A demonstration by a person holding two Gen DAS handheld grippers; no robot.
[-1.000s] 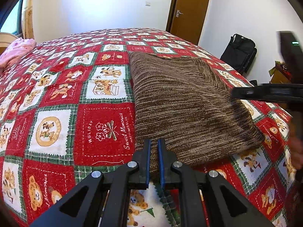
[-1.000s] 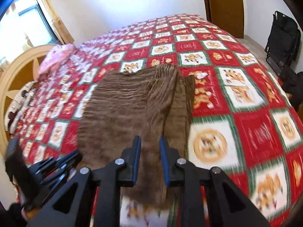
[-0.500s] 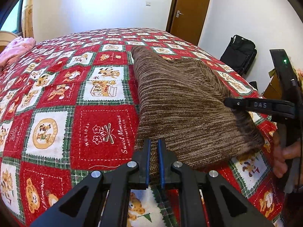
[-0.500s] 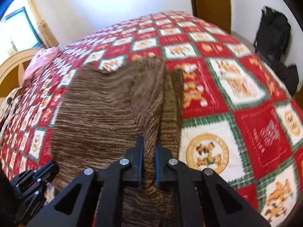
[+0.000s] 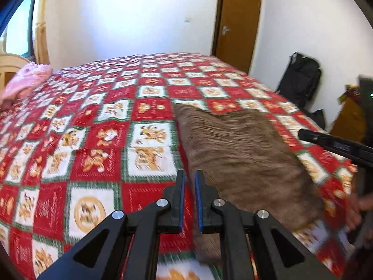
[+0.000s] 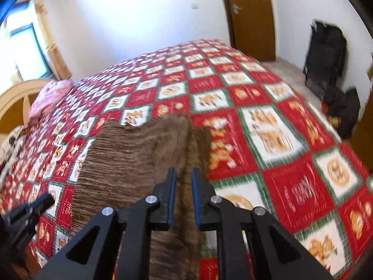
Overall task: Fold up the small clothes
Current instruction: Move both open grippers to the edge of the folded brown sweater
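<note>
Left wrist cam: mounted just behind left gripper (image 5: 190, 198), fingers at 6 o'clock, looking fwd and down over red patchwork bedspread (image 5: 98, 163) from near edge. Close to brown knit garment (image 5: 244, 163), which runs from 6 toward 2 o'clock; brown door (image 5: 236, 23) at 1 o'clock, other gripper intruding at 3 o'clock.

Right wrist cam: same mounting behind right gripper (image 6: 183, 198), also tilted down, sited further right. Garment from 6 toward 11 o'clock; other gripper at 8 o'clock.

Shared by both: bedspread, garment, door, black bag (image 6: 326, 53), pink pillow (image 5: 28, 81). Both blurred.
</note>
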